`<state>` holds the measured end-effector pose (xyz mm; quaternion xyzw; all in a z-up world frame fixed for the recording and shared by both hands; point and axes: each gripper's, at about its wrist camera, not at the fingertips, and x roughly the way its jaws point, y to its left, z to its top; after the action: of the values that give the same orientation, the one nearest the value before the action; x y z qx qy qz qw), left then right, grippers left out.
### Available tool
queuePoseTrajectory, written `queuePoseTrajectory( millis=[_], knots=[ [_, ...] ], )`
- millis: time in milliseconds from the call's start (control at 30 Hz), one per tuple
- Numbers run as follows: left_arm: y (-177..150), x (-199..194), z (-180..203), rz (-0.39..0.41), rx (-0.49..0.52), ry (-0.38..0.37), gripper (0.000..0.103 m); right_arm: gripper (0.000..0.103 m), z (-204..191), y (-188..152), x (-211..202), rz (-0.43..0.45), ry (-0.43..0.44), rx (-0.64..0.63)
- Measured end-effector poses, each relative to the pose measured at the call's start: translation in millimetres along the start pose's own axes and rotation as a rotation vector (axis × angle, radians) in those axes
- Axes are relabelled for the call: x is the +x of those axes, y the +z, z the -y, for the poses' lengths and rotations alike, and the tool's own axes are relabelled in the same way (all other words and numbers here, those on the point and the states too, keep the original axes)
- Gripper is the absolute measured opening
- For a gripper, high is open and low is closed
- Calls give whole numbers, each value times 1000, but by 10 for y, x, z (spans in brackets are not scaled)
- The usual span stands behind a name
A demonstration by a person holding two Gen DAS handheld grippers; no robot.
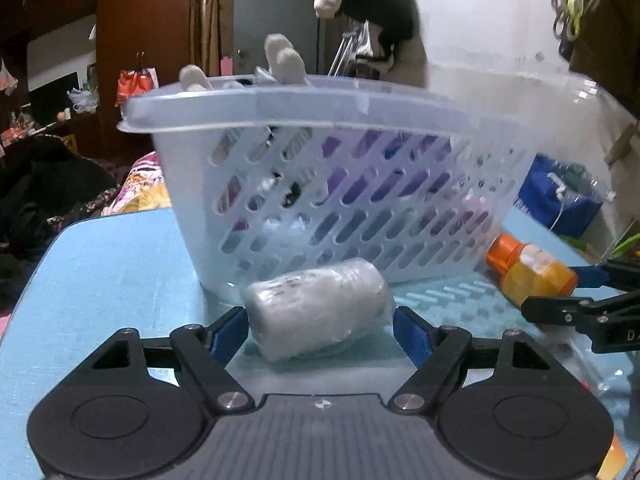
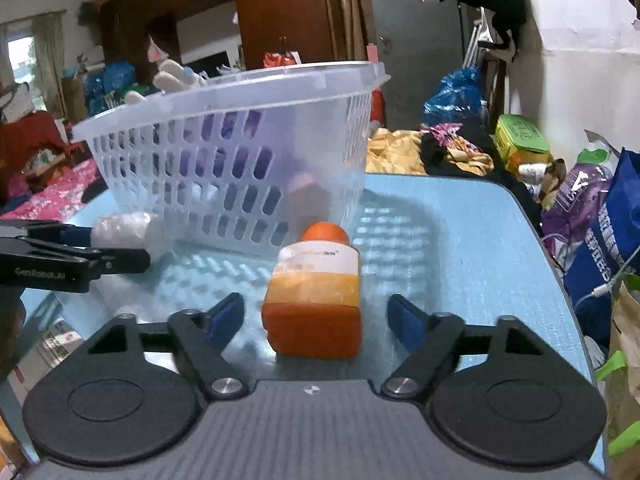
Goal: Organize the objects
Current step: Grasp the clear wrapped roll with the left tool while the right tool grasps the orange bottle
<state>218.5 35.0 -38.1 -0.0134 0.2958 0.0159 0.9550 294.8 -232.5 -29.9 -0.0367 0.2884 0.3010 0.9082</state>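
A white plastic-wrapped roll (image 1: pixel 316 312) lies on its side on the blue table (image 1: pixel 112 264), between the fingers of my open left gripper (image 1: pixel 320 328); the pads stand at its two ends, barely apart from it. An orange bottle (image 2: pixel 314 292) with an orange cap lies on the table between the fingers of my open right gripper (image 2: pixel 316 320), with gaps on both sides. A translucent white slotted basket (image 1: pixel 340 184) stands just behind both and holds several items. The roll (image 2: pixel 120 226), the left gripper (image 2: pixel 116 248) and the basket (image 2: pixel 240 160) also show in the right wrist view. The bottle (image 1: pixel 528 272) and right gripper (image 1: pixel 568 292) also show in the left wrist view.
The table (image 2: pixel 460 240) ends close on the right, with bags (image 2: pixel 600 240) beside it. Clothes and fabric (image 2: pixel 432 148) lie behind the table. A patterned cloth (image 1: pixel 140 188) lies beyond the left edge. Dark wooden cabinets (image 1: pixel 140 20) stand at the back.
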Motion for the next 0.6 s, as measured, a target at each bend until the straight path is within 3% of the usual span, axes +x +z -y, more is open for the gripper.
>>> queuePoseTrajectory(
  millis=[100, 233, 300, 400, 600],
  knots=[
    [8, 19, 68, 6, 7, 7, 83, 53, -21, -17, -7, 1, -2, -9],
    [6, 3, 76, 20, -15, -13, 79, 53, -5, -40, -74, 41, -9, 3],
    [-11, -79, 52, 64, -38, -27, 72, 53, 49, -56, -130, 75, 24, 27],
    [-53, -209, 19, 130, -60, -55, 71, 53, 142, -65, -166, 96, 58, 70],
    [-69, -291, -67, 178, -83, -98, 70, 53, 168, -74, -229, 152, 81, 77]
  ],
)
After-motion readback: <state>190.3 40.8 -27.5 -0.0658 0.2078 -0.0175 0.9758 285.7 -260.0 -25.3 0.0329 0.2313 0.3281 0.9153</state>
